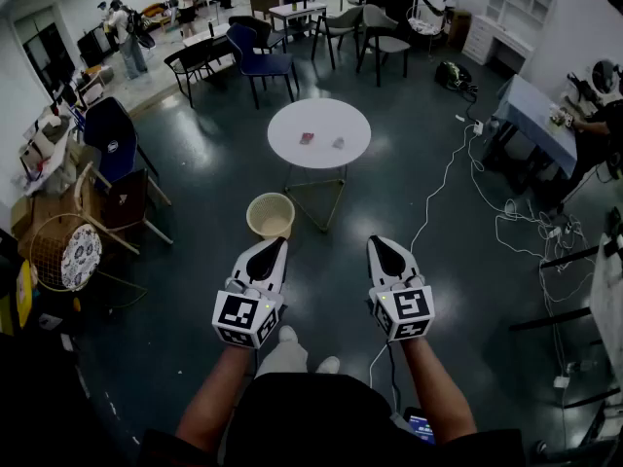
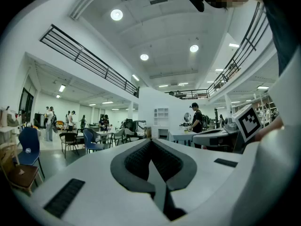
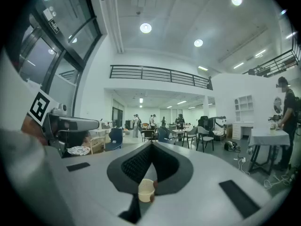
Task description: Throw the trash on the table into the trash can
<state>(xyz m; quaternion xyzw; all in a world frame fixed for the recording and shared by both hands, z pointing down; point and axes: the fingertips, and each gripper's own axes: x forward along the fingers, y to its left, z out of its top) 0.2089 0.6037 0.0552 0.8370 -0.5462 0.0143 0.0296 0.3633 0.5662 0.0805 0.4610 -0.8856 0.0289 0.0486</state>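
A round white table (image 1: 292, 123) stands on the dark floor ahead, bearing a small red scrap (image 1: 307, 137) and a small pale scrap (image 1: 338, 143). Beside its legs, to the near left, sits a beige mesh trash can (image 1: 271, 215). My left gripper (image 1: 279, 242) and right gripper (image 1: 376, 242) are held side by side, short of the table, both shut and empty. In the left gripper view the jaws (image 2: 151, 141) meet at the tip. The right gripper view shows the closed jaws (image 3: 151, 145), and the trash can (image 3: 146, 190) peeks through the gap below the pads.
Black and blue chairs (image 1: 258, 61) ring the far side of the table. White cables (image 1: 443, 188) snake over the floor at right, near a desk (image 1: 531, 115) where a person sits. A wicker chair (image 1: 63, 251) and boxes stand at left. People stand far back.
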